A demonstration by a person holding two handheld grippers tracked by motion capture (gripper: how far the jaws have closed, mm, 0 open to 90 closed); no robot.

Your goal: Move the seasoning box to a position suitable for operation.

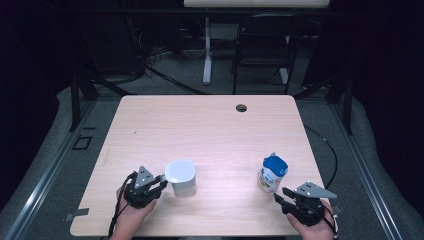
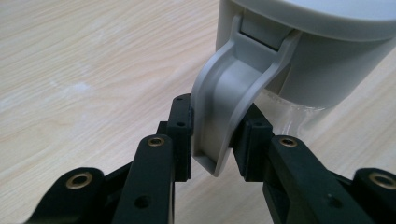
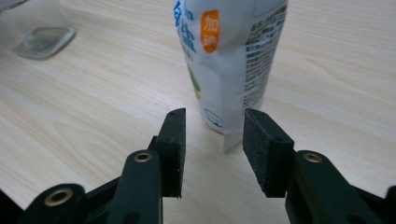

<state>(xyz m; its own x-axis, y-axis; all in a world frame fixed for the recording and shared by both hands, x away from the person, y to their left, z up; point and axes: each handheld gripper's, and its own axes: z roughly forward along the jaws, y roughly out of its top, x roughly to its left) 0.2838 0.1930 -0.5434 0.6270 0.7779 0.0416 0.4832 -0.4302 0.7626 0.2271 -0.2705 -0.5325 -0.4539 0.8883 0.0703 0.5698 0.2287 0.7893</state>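
Observation:
A clear jug (image 1: pixel 181 181) with a white lid (image 1: pixel 179 170) stands at the front left of the wooden table (image 1: pixel 210 125). My left gripper (image 1: pixel 161 183) is at its left side, shut on the jug's grey handle (image 2: pixel 231 98); in the left gripper view both pads (image 2: pixel 181 125) press that handle. A blue and white pouch (image 1: pixel 273 173) stands upright at the front right. My right gripper (image 1: pixel 283 195) sits just in front of it, open. In the right gripper view the pouch (image 3: pixel 233 56) rises right beyond the gripper's (image 3: pixel 215 119) spread jaws, its lower seam reaching between them, untouched.
A round cable hole (image 1: pixel 241 107) sits near the table's far edge. Beyond the table stand a dark chair (image 1: pixel 264 45) and a white desk leg (image 1: pixel 207 55). The jug's clear base (image 3: pixel 43 39) appears at the upper left of the right gripper view.

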